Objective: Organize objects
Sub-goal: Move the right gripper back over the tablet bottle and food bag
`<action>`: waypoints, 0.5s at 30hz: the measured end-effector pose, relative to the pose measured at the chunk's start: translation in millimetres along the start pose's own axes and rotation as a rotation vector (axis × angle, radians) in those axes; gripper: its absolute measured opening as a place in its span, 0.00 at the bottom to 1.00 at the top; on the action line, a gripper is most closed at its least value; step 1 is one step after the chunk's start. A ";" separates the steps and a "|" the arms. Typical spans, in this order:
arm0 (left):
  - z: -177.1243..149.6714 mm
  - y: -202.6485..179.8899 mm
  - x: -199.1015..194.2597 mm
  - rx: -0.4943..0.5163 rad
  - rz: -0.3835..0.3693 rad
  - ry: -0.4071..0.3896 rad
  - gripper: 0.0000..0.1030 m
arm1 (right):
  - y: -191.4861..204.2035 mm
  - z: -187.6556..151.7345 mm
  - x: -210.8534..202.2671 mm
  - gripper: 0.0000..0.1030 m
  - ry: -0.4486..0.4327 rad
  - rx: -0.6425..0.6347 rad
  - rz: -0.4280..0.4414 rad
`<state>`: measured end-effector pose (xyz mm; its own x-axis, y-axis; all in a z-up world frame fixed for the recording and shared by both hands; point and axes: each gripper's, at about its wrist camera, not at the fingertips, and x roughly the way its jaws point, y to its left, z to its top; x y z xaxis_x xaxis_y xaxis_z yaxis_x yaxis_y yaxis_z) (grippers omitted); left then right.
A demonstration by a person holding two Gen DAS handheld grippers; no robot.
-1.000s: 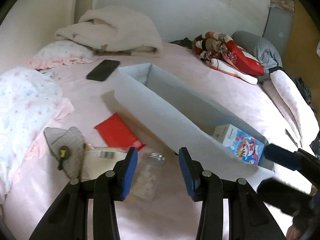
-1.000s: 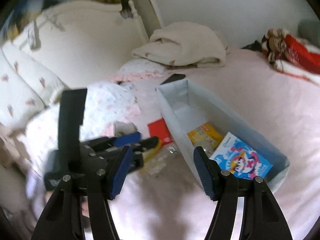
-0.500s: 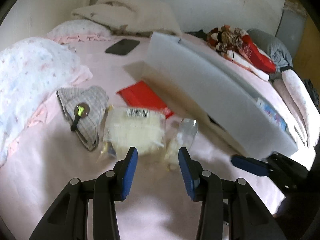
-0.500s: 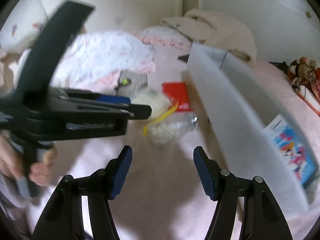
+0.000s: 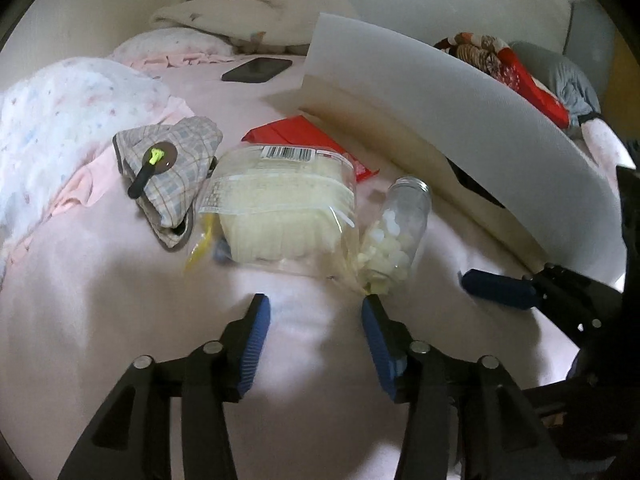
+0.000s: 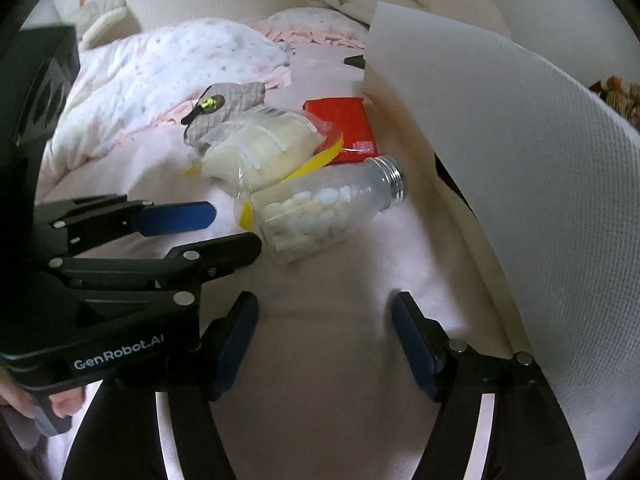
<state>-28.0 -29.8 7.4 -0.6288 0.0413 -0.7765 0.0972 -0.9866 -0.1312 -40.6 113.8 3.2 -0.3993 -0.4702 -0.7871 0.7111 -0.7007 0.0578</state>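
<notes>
Nearest in the left wrist view, the left claw (image 5: 316,320) hangs released over the pink bed sheet (image 5: 100,312), its blue pads apart and nothing between them. Just past its tips lies a clear plastic bag of pale noodles (image 5: 284,208) with a barcode label, and touching the bag's right edge a clear bottle of white tablets (image 5: 396,236) lies on its side, its open threaded mouth pointing away. The right claw (image 6: 324,336) is likewise released and empty, low over the sheet just short of the bottle (image 6: 324,212); in its view the left claw (image 6: 208,228) reaches in from the left, one blue pad near the bottle's base.

Left of the bag sits a plaid pouch (image 5: 172,160) with a brown tab and a yellow-green pull. Behind the bag a flat red packet (image 5: 304,136) lies on the sheet, partly covered by it. To the right, the white bin (image 5: 460,120) runs away along the bed, its near wall filling the right of both views; its inside is hidden.

Farther off, a black phone (image 5: 258,70) lies beside the bin's far end, with a floral quilt (image 5: 60,112) at left and a folded cream blanket (image 5: 248,12) at the back.
</notes>
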 end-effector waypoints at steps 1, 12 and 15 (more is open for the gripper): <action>-1.1 0.6 -1.4 -0.010 0.002 -0.002 0.51 | 0.9 0.2 -0.1 0.68 -0.001 0.000 0.000; -8.1 6.9 -1.8 -0.058 -0.104 -0.035 0.87 | -0.9 2.3 -6.2 0.68 -0.013 0.009 -0.002; -8.3 7.0 -1.7 -0.058 -0.123 -0.036 0.89 | -1.9 1.2 -7.6 0.68 -0.012 0.007 -0.003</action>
<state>-19.9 -35.5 2.7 -0.6656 0.1545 -0.7301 0.0617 -0.9636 -0.2602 -39.6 118.0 9.7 -0.4086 -0.4746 -0.7796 0.7056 -0.7061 0.0600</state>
